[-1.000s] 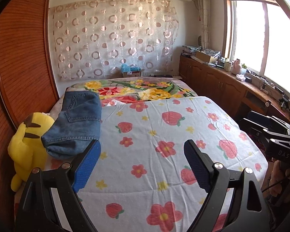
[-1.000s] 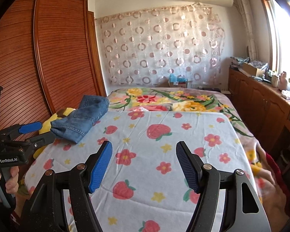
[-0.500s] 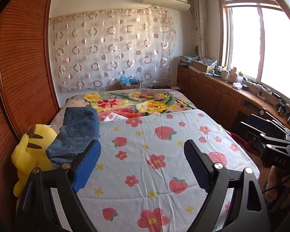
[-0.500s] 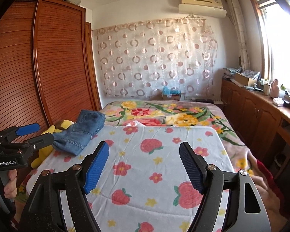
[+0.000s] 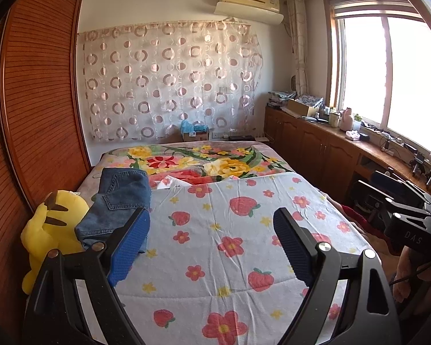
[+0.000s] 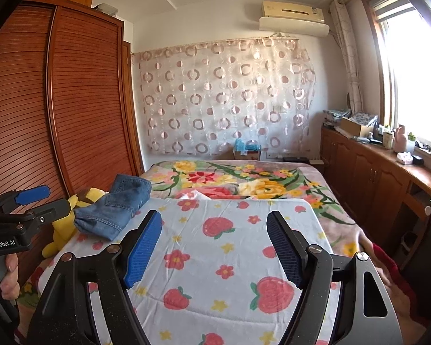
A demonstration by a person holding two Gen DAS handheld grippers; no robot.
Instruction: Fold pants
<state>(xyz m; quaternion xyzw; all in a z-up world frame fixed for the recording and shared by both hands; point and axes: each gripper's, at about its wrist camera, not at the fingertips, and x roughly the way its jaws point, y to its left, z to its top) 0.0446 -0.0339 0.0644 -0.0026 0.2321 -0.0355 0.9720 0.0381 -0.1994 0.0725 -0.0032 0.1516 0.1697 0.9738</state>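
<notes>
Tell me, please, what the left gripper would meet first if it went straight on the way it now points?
Most likely the strawberry-print quilt: the open, empty left gripper tilts slightly down over it. The folded jeans lie left of that line. Depth is hard to judge here.

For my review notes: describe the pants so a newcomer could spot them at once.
Start at the bed, then its wardrobe-side edge. The pants lie folded there against a yellow plush toy, the only blue denim on the flowered bedding.
</notes>
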